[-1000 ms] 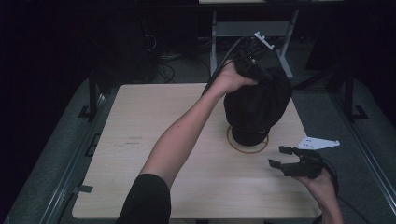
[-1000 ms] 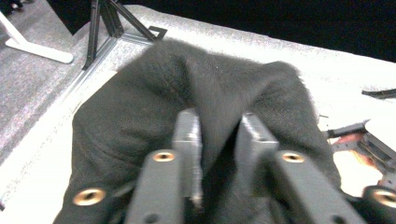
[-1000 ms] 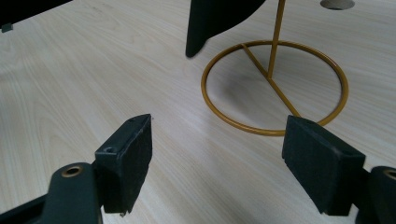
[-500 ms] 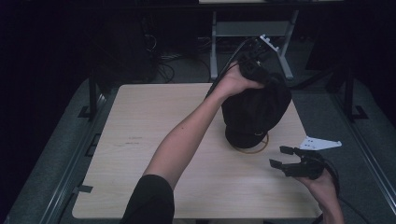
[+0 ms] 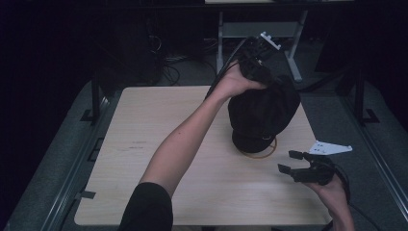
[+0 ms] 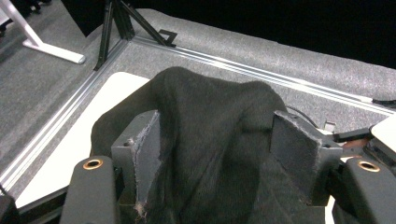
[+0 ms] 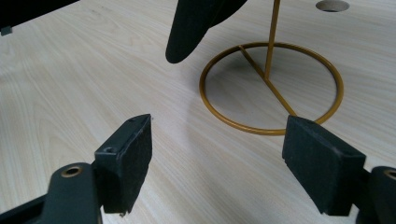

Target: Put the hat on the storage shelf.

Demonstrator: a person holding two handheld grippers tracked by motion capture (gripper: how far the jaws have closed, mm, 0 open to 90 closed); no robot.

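A black cap (image 5: 262, 115) hangs on a gold wire stand (image 5: 269, 151) at the table's right middle. My left gripper (image 5: 260, 77) sits at the cap's crown, reaching in from the near side. In the left gripper view its jaws (image 6: 215, 126) stand wide, having just been opening, and a loose ridge of the cap's fabric (image 6: 210, 154) lies between the pads without being squeezed. My right gripper (image 5: 290, 161) hovers low at the front right, open and holding nothing. The right gripper view looks between its jaws (image 7: 217, 140) at the stand's ring (image 7: 219, 116), its rod and the cap's brim (image 7: 187, 28).
The pale wood table (image 5: 159, 120) is bare to the left of the stand. A round hole (image 7: 332, 5) in the tabletop lies beyond the ring. Metal frame legs (image 5: 293, 57) and cables stand on the carpet behind, and floor rails run along both sides.
The left hand has edged up and back at the cap's crown, and the cap's brim now hangs lower over the ring. The right hand has kept still.
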